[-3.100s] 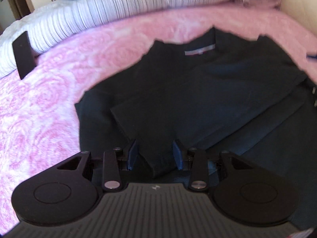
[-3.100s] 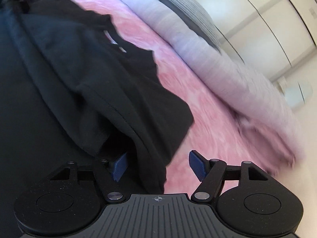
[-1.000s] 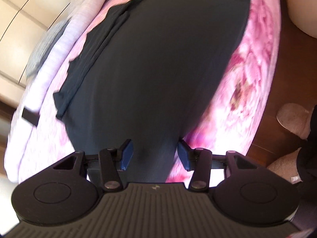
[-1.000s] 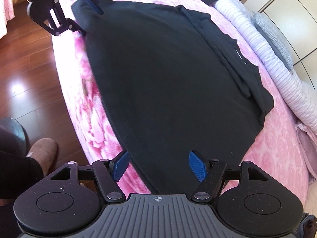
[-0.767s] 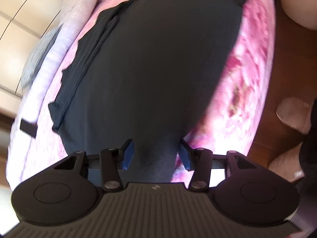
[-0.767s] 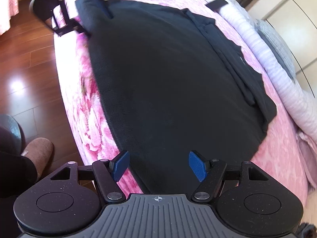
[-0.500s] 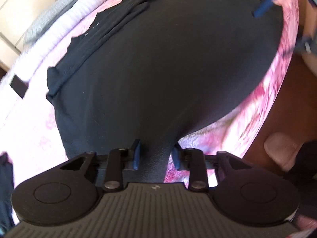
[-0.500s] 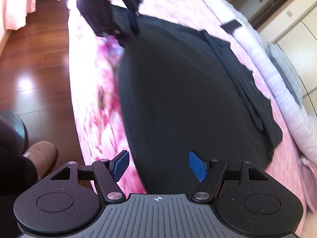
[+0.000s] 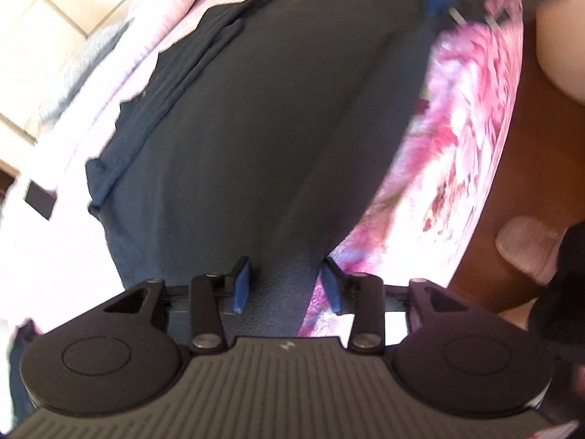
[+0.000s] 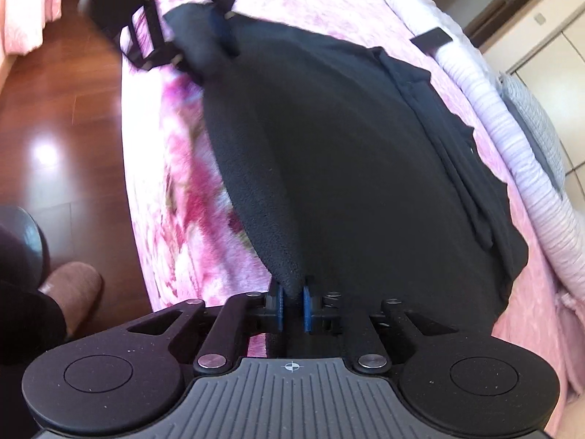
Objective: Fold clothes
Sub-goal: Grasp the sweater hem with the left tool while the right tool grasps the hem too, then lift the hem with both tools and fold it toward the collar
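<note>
- While the black garment lies spread across the pink bedspread, the right gripper, jaws just closed, pinches its near hem.
- Left gripper, jaws just reopened, straddles the hem's opposite corner.

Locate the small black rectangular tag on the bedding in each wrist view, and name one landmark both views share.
Left wrist view: the black tag sits at the far left edge, on pale bedding left of the black garment.
Right wrist view: the tag lies at the upper right, on the white striped duvet beyond the garment.
Shared landmark: the garment's folded sleeve edge nearest the tag.
</note>
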Action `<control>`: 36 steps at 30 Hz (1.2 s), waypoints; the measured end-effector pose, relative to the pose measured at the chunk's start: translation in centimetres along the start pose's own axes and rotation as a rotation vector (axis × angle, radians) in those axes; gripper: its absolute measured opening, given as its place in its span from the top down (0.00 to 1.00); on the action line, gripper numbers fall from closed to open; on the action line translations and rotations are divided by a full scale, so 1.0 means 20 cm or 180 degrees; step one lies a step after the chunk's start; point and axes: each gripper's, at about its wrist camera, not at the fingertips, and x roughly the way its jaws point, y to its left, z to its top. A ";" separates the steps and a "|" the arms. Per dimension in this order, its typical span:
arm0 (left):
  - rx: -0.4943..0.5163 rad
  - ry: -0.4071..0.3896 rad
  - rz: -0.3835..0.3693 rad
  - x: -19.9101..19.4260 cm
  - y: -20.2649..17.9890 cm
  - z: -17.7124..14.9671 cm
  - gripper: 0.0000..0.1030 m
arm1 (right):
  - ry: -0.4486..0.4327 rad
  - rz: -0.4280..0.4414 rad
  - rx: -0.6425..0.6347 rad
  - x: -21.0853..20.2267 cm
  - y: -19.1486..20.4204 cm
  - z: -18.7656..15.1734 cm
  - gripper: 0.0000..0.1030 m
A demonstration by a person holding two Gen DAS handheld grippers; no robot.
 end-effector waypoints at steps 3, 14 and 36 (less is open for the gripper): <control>0.0406 -0.0023 0.0258 0.02 -0.08 0.01 0.49 | -0.0088 0.0057 0.0186 -0.07 -0.12 0.05 0.93; 0.0340 0.0222 0.0706 0.05 0.10 -0.06 0.93 | -0.0155 0.0044 0.0101 -0.21 -0.15 0.08 0.93; 0.0616 0.0304 -0.0306 -0.34 0.75 0.20 0.96 | 0.0062 0.0985 -0.0163 -0.45 -0.54 0.28 0.95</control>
